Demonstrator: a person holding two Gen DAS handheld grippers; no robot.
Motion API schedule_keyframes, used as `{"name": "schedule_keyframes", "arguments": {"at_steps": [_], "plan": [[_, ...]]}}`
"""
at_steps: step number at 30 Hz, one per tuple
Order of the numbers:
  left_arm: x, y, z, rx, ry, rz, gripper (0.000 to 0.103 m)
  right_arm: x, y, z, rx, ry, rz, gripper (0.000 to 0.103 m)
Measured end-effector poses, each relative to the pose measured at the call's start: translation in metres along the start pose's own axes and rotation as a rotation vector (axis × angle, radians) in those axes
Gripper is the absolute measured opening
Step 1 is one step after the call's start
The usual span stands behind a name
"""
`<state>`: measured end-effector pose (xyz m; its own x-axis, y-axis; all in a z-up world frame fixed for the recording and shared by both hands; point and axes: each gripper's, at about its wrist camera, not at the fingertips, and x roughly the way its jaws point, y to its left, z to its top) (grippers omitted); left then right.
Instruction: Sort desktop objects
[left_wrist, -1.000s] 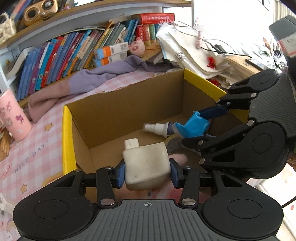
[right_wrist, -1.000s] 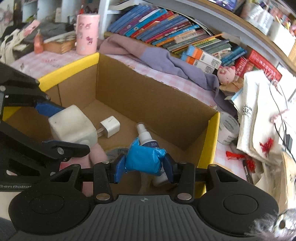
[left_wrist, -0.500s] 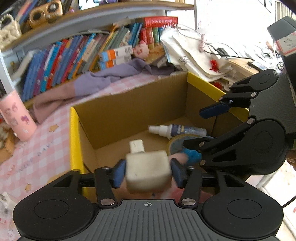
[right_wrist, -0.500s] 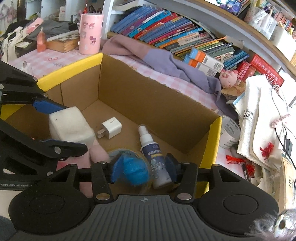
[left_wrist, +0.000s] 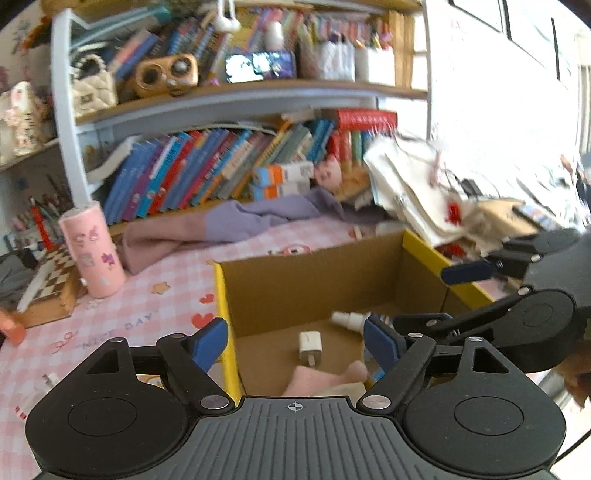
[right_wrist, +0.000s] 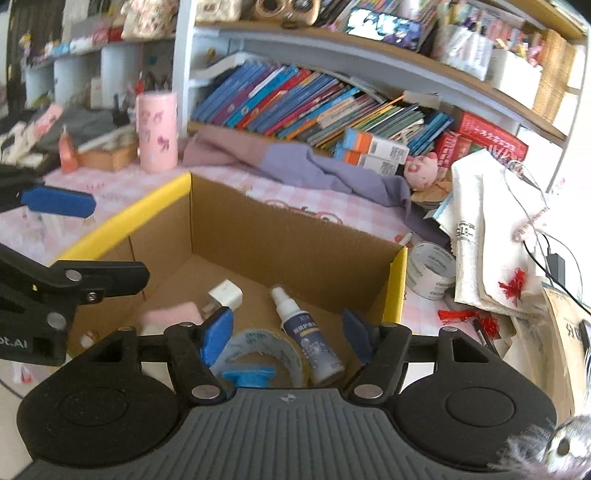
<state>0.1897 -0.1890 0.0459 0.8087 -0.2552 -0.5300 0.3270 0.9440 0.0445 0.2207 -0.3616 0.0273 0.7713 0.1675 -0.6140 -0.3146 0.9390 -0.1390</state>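
- Plainly, the left gripper is opening wide with nothing between its blue pads.
- Likewise the right gripper is opening over the cardboard box, gripping nothing.
- Inside the box are lying a white plug, a spray bottle and a tape roll.
- A blue thing is sitting half hidden behind the right gripper's body, so it is hard to name.
- Something pink and white is blurring beside the plug; I cannot tell what.
- Beyond the box, a pink cup is standing on the checked cloth.
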Motion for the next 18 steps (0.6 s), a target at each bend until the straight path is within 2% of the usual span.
{"name": "schedule_keyframes", "arguments": {"at_steps": [9,18], "plan": [[-0.032,0.011,-0.011,-0.039,-0.039,0.011,0.088,-0.038,0.007,-0.003,0.13,-0.079,-0.033,0.067],[-0.049,0.02,-0.03,-0.059,-0.018,-0.016,0.088,-0.06,0.022,-0.02,0.191,-0.076,-0.09,0.067]]}}
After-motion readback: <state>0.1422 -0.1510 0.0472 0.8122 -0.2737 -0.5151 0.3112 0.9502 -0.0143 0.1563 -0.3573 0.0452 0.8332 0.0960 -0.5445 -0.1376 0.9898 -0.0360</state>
